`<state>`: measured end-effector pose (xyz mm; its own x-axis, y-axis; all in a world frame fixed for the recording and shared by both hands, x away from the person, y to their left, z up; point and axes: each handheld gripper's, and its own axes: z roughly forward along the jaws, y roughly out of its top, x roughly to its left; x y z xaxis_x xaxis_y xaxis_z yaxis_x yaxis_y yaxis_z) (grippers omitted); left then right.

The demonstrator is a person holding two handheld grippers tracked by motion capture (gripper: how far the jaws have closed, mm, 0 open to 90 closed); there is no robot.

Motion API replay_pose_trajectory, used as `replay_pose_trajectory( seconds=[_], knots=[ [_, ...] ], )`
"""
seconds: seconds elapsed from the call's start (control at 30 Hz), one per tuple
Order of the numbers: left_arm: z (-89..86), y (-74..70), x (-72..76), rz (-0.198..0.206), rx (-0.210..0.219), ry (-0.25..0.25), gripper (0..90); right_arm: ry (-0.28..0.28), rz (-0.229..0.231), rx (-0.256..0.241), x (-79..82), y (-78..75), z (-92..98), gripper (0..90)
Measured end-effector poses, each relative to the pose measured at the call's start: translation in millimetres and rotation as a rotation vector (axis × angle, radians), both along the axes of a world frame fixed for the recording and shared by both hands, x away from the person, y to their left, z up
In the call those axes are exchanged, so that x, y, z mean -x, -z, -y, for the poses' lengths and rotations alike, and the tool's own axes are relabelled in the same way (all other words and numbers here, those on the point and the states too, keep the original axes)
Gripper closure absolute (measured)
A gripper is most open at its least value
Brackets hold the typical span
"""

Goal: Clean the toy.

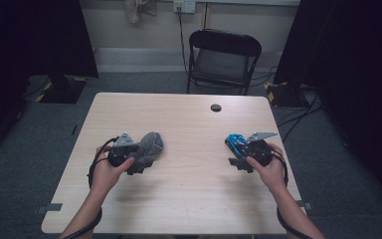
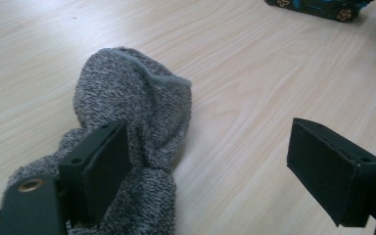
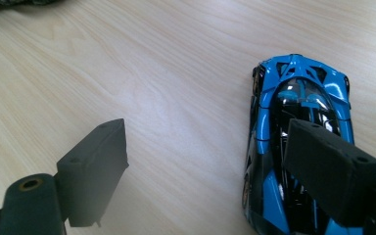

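A grey knitted sock (image 1: 149, 145) (image 2: 132, 112) lies bunched on the wooden table (image 1: 189, 199) at the left. My left gripper (image 1: 129, 158) (image 2: 215, 166) is open beside it; its left jaw rests over the sock, while bare wood lies between the jaws. A blue and black toy car (image 1: 235, 143) (image 3: 279, 122) lies at the right. My right gripper (image 1: 243, 160) (image 3: 210, 171) is open too, its right jaw hovering over the car's rear and bare table between the jaws. The car (image 2: 318, 7) also shows far off in the left gripper view.
A round cable hole (image 1: 216, 107) sits near the table's far edge. A black folding chair (image 1: 222, 59) stands behind the table. Dark curtains and stand bases flank the room, with cables on the grey floor at the right.
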<state>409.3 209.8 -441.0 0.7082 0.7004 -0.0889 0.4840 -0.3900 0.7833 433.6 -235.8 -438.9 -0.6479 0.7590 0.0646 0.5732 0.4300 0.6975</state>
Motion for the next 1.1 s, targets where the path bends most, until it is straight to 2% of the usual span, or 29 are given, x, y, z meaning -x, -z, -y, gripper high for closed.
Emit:
replay_pose_trajectory(
  seconds=[0.17, 0.23, 0.33, 0.53, 0.57, 0.67, 1.1],
  knots=[
    [3.1, 1.0, 2.9, -0.003, 0.001, 0.011, 15.9, -0.012, 0.006, -0.004, 4.9, -1.0, -2.1, 15.7],
    [5.4, 1.9, 6.0, -0.008, 0.015, 0.021, 15.9, -0.021, 0.005, -0.002, 7.5, -2.0, -2.7, 15.7],
    [6.1, 4.1, 8.1, -0.012, 0.012, 0.024, 15.9, -0.022, 0.007, -0.019, 10.6, -2.4, -2.6, 15.7],
    [7.8, 8.4, 13.0, -0.016, 0.012, 0.033, 15.9, -0.026, 0.015, -0.020, 15.3, -2.0, -5.3, 15.7],
    [9.3, 8.9, 14.7, -0.027, 0.026, 0.037, 15.9, -0.031, 0.015, -0.015, 16.0, -1.9, -6.3, 15.7],
    [12.3, 9.6, 19.0, -0.028, 0.033, 0.052, 15.9, -0.051, 0.018, -0.007, 19.0, -0.5, -11.7, 15.7],
    [12.0, 18.8, 26.6, -0.034, 0.025, 0.063, 16.0, -0.089, 0.016, -0.001, 27.2, 2.3, -22.0, 15.7]
  ],
)
